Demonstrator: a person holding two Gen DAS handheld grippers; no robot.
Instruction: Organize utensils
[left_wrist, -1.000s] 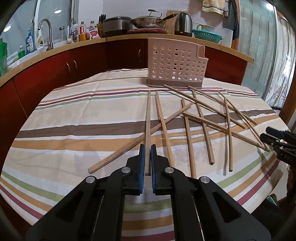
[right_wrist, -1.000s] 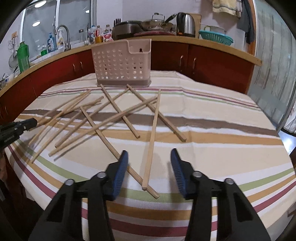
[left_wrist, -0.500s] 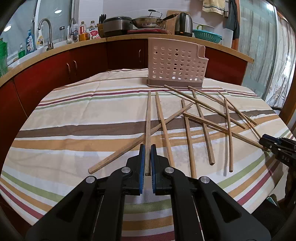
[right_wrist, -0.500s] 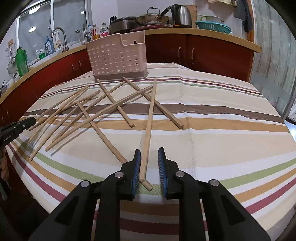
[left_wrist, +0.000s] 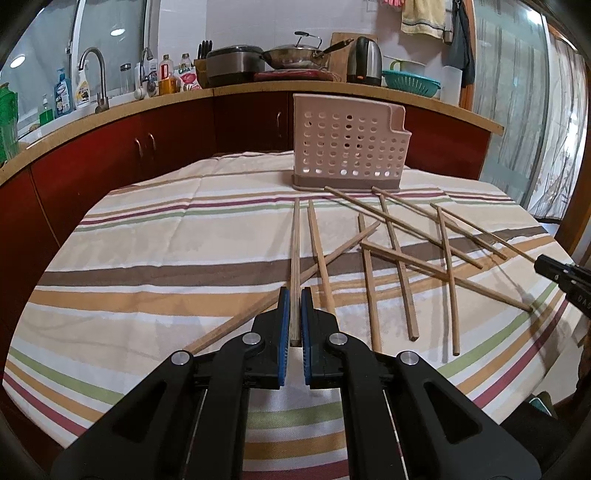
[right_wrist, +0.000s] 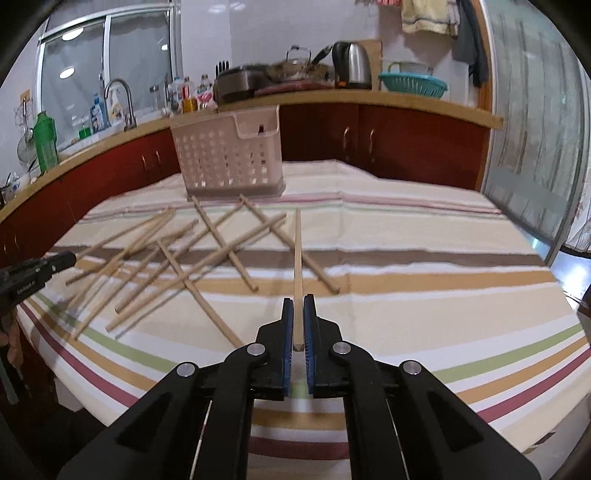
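Several wooden chopsticks lie scattered on a striped tablecloth. My left gripper (left_wrist: 294, 299) is shut on one chopstick (left_wrist: 294, 251) that points toward a pink perforated utensil holder (left_wrist: 349, 147). My right gripper (right_wrist: 298, 306) is shut on another chopstick (right_wrist: 297, 254), lifted off the cloth and pointing toward the holder (right_wrist: 229, 155). Loose chopsticks (left_wrist: 400, 266) lie crossed to the right of the left gripper and to the left (right_wrist: 207, 251) of the right gripper. Each gripper's tip shows at the edge of the other view: the right gripper's tip (left_wrist: 554, 267) and the left gripper's tip (right_wrist: 55, 263).
The round table (left_wrist: 147, 258) stands before a curved red cabinet counter (left_wrist: 110, 147) with a sink, bottles, pots and a kettle. A glass door with curtains is on the right (right_wrist: 535, 147). The table edge is close below both grippers.
My right gripper closed on a chopstick and lifted it off the cloth, rising. My left gripper stayed shut on its chopstick and rose slightly.
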